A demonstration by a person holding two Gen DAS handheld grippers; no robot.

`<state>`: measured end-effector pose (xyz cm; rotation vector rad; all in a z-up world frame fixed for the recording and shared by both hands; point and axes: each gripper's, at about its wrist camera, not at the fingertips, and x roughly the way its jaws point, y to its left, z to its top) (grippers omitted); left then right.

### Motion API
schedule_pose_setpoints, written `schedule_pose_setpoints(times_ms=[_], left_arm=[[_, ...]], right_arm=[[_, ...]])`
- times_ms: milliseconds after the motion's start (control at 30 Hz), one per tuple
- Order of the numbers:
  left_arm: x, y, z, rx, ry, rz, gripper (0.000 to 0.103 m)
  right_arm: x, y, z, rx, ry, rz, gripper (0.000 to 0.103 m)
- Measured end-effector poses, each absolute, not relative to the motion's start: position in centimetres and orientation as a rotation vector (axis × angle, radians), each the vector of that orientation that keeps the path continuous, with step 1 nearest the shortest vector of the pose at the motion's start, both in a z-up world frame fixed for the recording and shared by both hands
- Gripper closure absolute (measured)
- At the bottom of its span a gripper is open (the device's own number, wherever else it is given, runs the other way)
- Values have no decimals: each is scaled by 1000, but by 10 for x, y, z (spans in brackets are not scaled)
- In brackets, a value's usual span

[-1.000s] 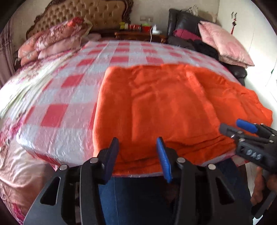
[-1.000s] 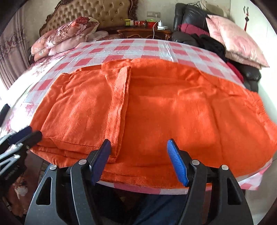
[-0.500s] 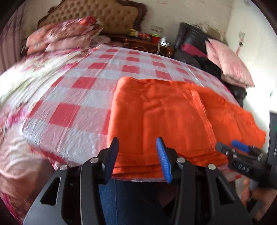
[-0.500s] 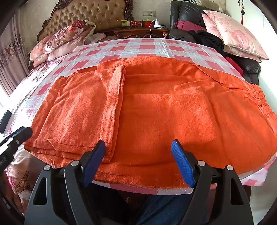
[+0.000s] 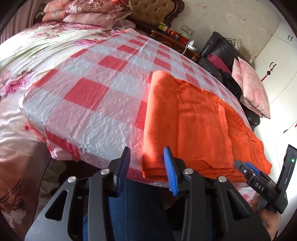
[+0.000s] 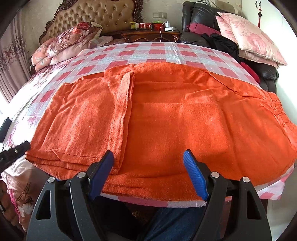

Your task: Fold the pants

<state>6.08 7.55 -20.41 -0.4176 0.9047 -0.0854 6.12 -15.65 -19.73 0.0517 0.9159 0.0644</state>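
Orange pants (image 6: 167,115) lie flat on the checked plastic sheet (image 6: 157,52). One end is folded over on the left, and the elastic waist is at the right edge. My right gripper (image 6: 148,153) hovers over the pants' near edge, jaws wide and closing a little, nothing between the pads. In the left wrist view the pants (image 5: 194,120) run off to the right. My left gripper (image 5: 146,150) is tilted just short of their near left corner. Its jaws are closing and the pads press on nothing. The right gripper (image 5: 246,166) shows at the lower right there.
The sheet (image 5: 83,96) covers a bed with a flowered cover (image 5: 27,55), stacked quilts (image 6: 65,44) and a tufted headboard (image 6: 96,16). Behind are a nightstand (image 6: 152,35) and a dark sofa (image 6: 200,18) with pink pillows (image 6: 246,37). A person's jeans-clad legs (image 5: 139,204) stand at the near edge.
The left gripper has slid left along the bed's near edge and rolled, and its jaws have narrowed. The right gripper has stayed in place with its jaws slightly wider than a second ago.
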Motion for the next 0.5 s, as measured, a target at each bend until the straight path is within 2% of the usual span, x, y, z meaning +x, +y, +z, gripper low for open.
schedule_pose_setpoints(times_ms=[100,233,333,433,500], left_arm=[[61,76,-207,-452,913,-113,68],[63,75,-209,-482,923,-135,74],[64,75,-210,-498,926,-144,74],[65,79,-211,-542,928,-158,74],[65,81,-211,-556,925,-164,75]], right_arm=[[60,-159,-194,67,908,69,33],[57,-168,-189,153,891,111,39],[56,-170,-182,207,866,167,47],[58,-166,-182,241,873,247,60],[59,-161,-188,232,897,277,80]])
